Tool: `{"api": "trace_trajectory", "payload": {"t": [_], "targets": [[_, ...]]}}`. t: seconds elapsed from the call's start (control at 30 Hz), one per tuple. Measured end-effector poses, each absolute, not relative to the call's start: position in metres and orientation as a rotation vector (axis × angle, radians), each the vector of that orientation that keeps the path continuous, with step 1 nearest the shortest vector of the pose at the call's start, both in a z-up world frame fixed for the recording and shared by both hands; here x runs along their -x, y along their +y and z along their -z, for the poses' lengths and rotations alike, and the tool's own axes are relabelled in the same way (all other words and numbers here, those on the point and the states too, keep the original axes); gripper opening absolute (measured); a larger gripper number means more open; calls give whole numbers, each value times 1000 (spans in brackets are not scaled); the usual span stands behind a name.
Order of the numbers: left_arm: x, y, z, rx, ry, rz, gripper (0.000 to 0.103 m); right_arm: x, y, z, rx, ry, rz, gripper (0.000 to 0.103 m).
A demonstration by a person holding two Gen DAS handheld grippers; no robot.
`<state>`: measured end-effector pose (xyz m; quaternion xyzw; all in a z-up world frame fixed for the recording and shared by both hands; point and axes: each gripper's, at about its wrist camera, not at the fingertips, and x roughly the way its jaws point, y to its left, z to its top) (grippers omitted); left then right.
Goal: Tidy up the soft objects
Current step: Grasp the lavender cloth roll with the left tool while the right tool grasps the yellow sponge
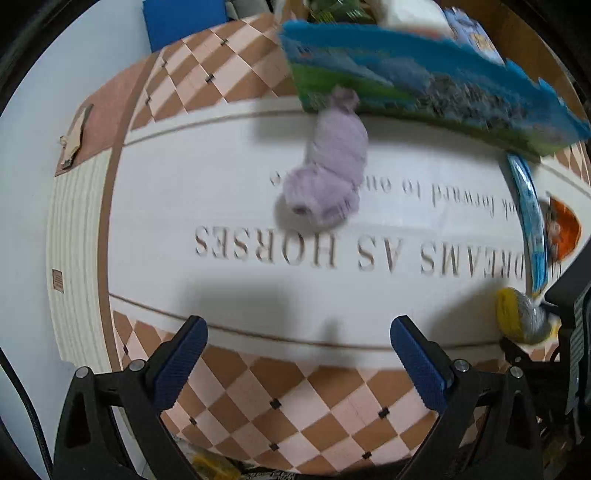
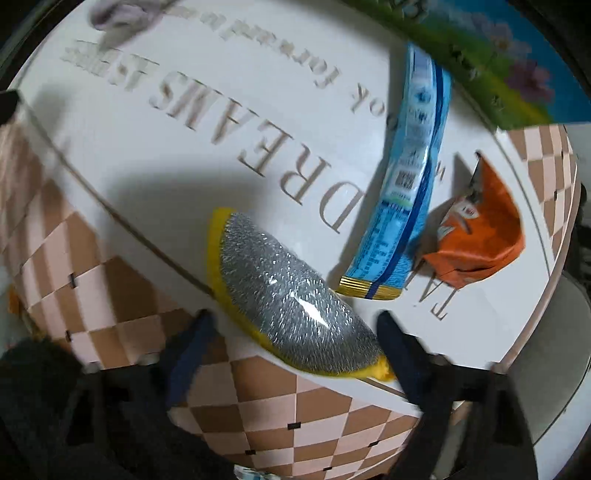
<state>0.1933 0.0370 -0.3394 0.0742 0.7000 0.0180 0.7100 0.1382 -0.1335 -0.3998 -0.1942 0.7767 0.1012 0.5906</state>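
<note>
Your right gripper [image 2: 295, 328] hangs spread over the sponge [image 2: 291, 302]; your left gripper [image 1: 299, 341], also apart, faces the purple sock [image 1: 328, 177] on the mat [image 1: 221, 184].

Looks like a home, a lived-in room rather than a lab or shop. Suggested by a decorative mat [image 1: 236, 206] with a pink-and-brown checker border and printed lettering spread over the tabletop, and on it small household things: a rolled lilac sock [image 1: 328, 173], a yellow scouring sponge [image 2: 295, 306] with a silvery face, a blue snack packet [image 2: 406, 192], an orange wrapper [image 2: 480, 236] and a colourful picture board [image 1: 424, 88] of sky and meadow. Beyond the mat, cluttered with more packages [image 1: 406, 11] stacked at the far edge beside a plain pale wall [image 1: 74, 74].
</note>
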Motion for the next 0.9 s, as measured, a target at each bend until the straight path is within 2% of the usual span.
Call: {"api": "trace_trajectory", "payload": {"t": [0.13,0.27,0.4,0.5,0.53,0.57,0.67,0.77,0.9], "targets": [[-226,45,335,-137,1516,-37,102,-146,-160,401,142,1865,-105,63],[-263,38,354,-116,1544,18,102,-153,-197,395,-292,1852,24,63],[-289,25,380,-172,1579,49,102,-154,-222,394,-582,1809,73,73],[-301,16,399,-225,1592,69,100,-160,-224,385,-554,1802,31,81],[-303,14,403,-234,1591,72,91,-163,-221,378,-480,1790,14,81],[-304,12,407,-242,1597,75,74,-166,-218,375,-428,1785,4,81],[-297,14,410,-210,1617,73,38,-167,-205,365,-224,1770,-33,81],[-276,20,411,-160,1650,50,36,-168,-192,367,-133,1791,-71,81],[-228,25,417,-95,1698,48,35,-163,-180,375,-153,1826,-92,81]]}}
